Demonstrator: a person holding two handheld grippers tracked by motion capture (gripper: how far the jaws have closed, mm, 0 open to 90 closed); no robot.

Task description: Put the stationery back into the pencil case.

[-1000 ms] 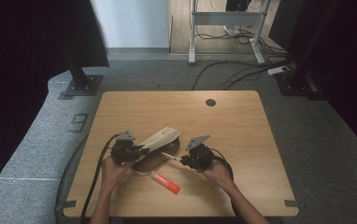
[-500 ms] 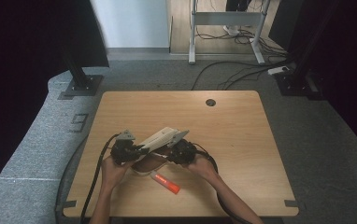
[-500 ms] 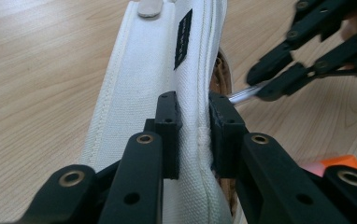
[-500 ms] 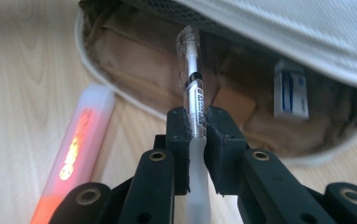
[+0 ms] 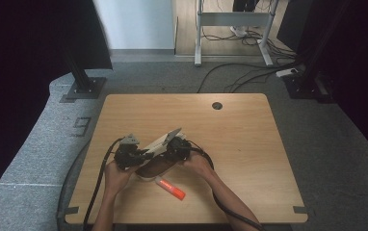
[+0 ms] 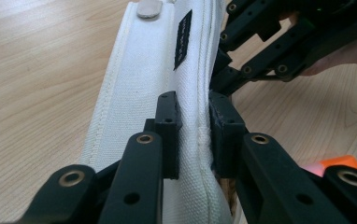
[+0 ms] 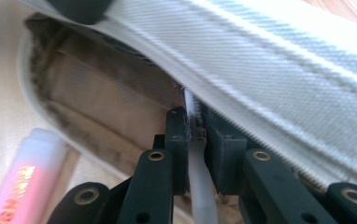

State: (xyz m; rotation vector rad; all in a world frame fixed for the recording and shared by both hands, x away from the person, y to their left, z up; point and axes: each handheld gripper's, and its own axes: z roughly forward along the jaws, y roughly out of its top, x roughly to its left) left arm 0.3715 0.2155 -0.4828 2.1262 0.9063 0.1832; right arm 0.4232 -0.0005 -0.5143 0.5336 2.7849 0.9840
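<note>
Both tools [image 6: 193, 135] [image 7: 195, 149] clamped on white pouch [image 6: 153, 79].

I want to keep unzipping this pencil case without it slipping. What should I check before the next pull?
1. Left gripper clamped on the white pencil case edge: ok, its jaws pinch the fabric seam.
2. Right gripper on the zipper pull: ok, jaws closed on the pale tab.
3. Case opening: ok, the brown lining shows, so it is partly unzipped.
4. Orange highlighter clear of the pull path: ok, it lies on the table nearer the person, apart from both grippers.
5. Zipper track free of snags: cannot tell, teeth are blurred.
6. How far the zipper has left to run: cannot tell.
</note>
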